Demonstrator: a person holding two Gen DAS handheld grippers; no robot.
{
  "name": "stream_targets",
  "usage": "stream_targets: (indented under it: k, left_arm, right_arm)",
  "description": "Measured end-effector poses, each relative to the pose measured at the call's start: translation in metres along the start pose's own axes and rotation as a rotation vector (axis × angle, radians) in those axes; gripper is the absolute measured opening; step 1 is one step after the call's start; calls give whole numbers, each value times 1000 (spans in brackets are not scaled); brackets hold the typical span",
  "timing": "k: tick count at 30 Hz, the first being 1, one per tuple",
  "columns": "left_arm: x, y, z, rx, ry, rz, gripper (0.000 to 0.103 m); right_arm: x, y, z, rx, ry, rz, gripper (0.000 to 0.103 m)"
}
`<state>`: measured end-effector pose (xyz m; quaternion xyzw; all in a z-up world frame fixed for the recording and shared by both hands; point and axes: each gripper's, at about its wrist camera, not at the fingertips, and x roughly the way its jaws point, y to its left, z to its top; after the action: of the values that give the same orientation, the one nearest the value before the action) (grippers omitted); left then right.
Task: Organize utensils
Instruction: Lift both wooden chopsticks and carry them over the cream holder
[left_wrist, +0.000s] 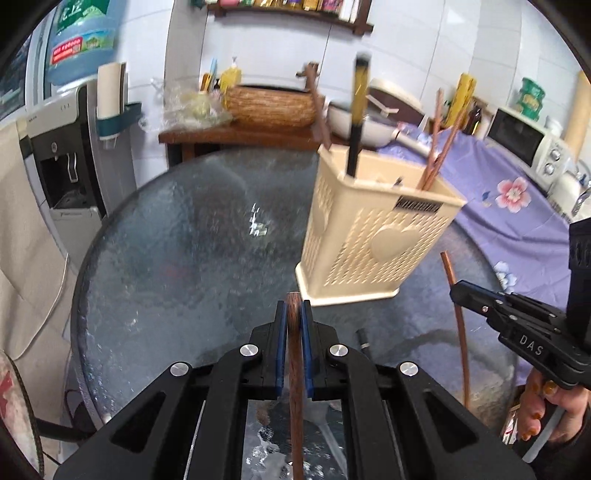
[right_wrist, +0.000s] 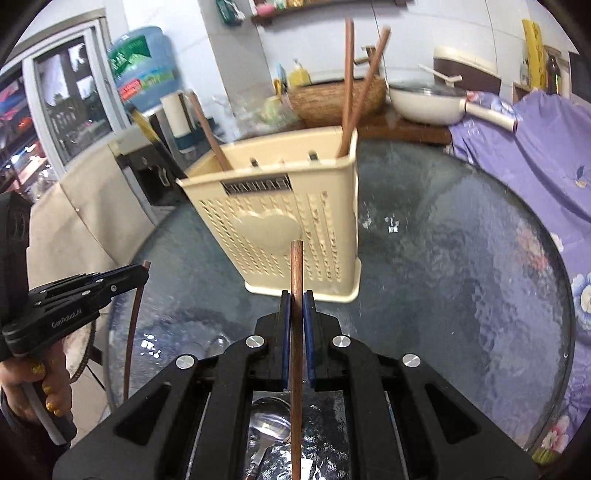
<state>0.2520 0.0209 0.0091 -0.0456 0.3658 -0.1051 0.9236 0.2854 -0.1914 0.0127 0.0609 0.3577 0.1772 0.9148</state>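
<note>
A cream perforated utensil holder (left_wrist: 373, 236) stands on the round glass table (left_wrist: 177, 229); it also shows in the right wrist view (right_wrist: 288, 218). It holds two brown chopsticks (right_wrist: 351, 88), another brown stick (right_wrist: 210, 136) and a black-and-yellow handled utensil (left_wrist: 358, 114). My left gripper (left_wrist: 294, 306) is shut on a brown chopstick (left_wrist: 294, 369), held upright in front of the holder. My right gripper (right_wrist: 296, 299) is shut on another brown chopstick (right_wrist: 296, 314). A metal spoon (right_wrist: 267, 424) lies on the table below the right gripper.
A wooden side table (left_wrist: 236, 134) behind carries a woven basket (left_wrist: 273, 107) and a white pan (right_wrist: 428, 103). A purple flowered cloth (left_wrist: 509, 192) covers a counter with a white microwave (left_wrist: 524, 144). A water dispenser (left_wrist: 62, 155) stands to the left.
</note>
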Motion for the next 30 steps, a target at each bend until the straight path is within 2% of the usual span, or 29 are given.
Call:
stream_targets:
  k: [8, 14, 17, 26, 30]
  left_arm:
    - [-51, -11, 17, 43, -119, -34, 7]
    - [-79, -20, 23, 91, -173, -58, 7]
    - [-87, -22, 25, 95, -172, -91, 7]
    - [-105, -24, 34, 90, -176, -159, 7]
    - [-112, -29, 43, 107, -196, -151, 7]
  right_arm:
    - [-49, 10, 11, -41, -90, 48, 7]
    - [-79, 19, 17, -67, -128, 80, 7]
    - [-89, 20, 19, -61, -127, 113, 7]
    - [-107, 25, 32, -73, -144, 137, 7]
    - [-116, 31, 43, -103, -162, 122, 7]
